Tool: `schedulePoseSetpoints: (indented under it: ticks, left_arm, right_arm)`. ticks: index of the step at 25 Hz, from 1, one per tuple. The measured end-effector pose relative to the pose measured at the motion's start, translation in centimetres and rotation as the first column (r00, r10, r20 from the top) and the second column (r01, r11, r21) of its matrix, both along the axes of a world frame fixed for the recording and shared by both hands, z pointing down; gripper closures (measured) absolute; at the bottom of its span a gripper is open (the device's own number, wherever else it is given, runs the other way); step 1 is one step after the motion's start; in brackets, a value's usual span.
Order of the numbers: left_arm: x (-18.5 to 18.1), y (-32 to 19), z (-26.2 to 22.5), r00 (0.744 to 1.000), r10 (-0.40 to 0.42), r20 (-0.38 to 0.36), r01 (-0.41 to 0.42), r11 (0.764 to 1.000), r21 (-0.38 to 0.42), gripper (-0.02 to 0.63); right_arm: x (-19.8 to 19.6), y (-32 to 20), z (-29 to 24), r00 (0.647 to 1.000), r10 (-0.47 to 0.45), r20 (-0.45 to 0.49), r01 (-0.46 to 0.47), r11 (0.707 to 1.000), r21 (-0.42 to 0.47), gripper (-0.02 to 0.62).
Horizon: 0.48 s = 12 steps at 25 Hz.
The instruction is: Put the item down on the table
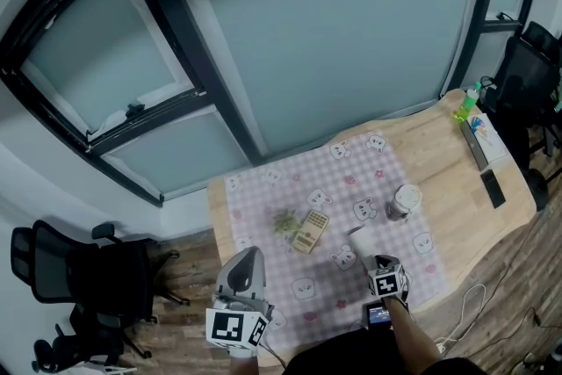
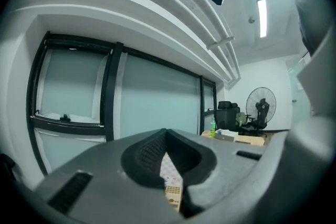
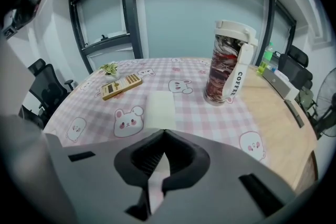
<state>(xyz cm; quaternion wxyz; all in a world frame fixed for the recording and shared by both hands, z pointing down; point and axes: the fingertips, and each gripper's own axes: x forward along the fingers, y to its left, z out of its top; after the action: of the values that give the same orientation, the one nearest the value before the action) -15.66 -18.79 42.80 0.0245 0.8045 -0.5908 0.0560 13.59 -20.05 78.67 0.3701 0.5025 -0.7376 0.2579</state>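
White item (image 3: pixel 159 107) lies flat, long axis straight ahead of right gripper (image 3: pixel 164 131).

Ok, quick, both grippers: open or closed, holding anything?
Left gripper: closed, empty.
Right gripper: closed, tips at the near edge of the white pad; whether it grips it cannot be told.

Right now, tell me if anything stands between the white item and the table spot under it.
Nothing visible does. The white item stretches from the right gripper's shut jaws over bare tablecloth; the calculator lies to one side, the coffee tumbler to the other, both clear of it.
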Motion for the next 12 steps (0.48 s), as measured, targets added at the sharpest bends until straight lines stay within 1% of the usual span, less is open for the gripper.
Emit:
schedulePoseSetpoints:
  ticks: [7,12]
  left_arm:
    - [-0.08,0.08,0.13,1.0,0.0,-0.009,0.0,1.0,0.002,0.606]
    - [-0.12,0.03,0.11,1.0,-0.003,-0.005,0.003,1.0,0.002,0.606]
  right_arm:
    - [-0.16,0.1,1.02,1.0,-0.019,0.011,0.019,1.0,0.002,0.578]
    - [-0.13,0.1,0.14,1.0,-0.007,0.013,0.007,1.0,-0.004,0.578]
